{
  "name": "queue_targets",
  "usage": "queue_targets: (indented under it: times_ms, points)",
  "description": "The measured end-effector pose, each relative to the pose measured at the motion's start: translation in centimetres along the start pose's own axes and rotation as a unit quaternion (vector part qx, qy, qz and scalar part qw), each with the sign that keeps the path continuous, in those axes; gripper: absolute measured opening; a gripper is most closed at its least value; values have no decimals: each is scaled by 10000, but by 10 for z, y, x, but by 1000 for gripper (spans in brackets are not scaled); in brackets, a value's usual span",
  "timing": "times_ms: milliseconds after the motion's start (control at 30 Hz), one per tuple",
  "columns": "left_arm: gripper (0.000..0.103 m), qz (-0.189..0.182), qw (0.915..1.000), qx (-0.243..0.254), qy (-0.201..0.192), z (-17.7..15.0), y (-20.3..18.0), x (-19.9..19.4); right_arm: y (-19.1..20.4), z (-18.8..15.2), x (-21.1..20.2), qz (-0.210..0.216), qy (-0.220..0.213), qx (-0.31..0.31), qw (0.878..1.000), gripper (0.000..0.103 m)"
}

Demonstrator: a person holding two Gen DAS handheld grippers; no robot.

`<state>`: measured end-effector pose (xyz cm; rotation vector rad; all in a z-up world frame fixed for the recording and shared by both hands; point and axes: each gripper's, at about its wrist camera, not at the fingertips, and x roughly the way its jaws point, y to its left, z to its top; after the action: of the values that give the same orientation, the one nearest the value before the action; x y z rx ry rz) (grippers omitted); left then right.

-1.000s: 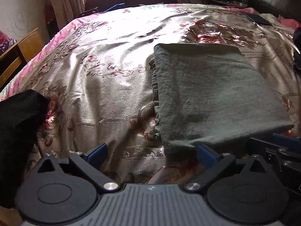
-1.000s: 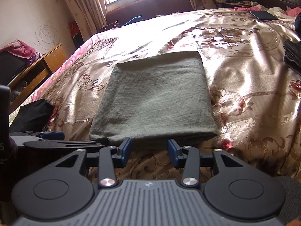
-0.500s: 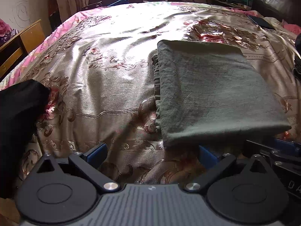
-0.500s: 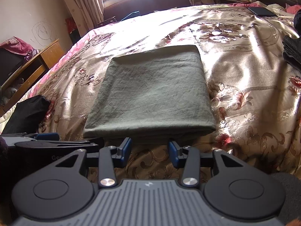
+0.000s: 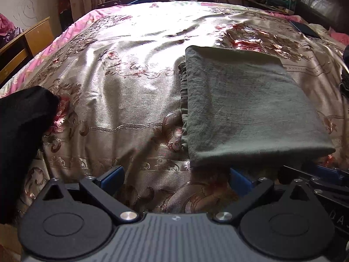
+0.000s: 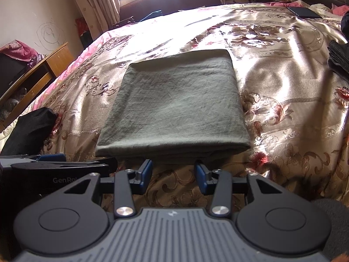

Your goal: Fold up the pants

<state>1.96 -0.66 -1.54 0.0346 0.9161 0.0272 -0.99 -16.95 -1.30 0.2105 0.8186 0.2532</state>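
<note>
Pants (image 6: 174, 107): grey-green, folded into a flat rectangle on floral bedspread (image 6: 283, 113), unmoved over the past second. Left gripper (image 5: 174, 178) and right gripper (image 6: 173, 171): both spread wide, empty, edging slightly back from its near edge; folding looks complete.

One folded pants (image 6: 174, 104), two tongs (image 5: 174, 180) (image 6: 173, 172)

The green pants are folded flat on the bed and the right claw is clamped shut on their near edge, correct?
Not quite. The pants are folded flat on the bed, but the right claw is open, its fingers apart just short of the near edge and gripping nothing. The right wrist view shows it.
</note>
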Motion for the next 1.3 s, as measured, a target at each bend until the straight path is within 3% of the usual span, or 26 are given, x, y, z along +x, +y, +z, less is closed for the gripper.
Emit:
queue_targets:
  times_ms: [1300]
  points:
    - [103,29,10000,20,-38,-6,0,-8,0,-1,2,-140,30,54,9999,44]
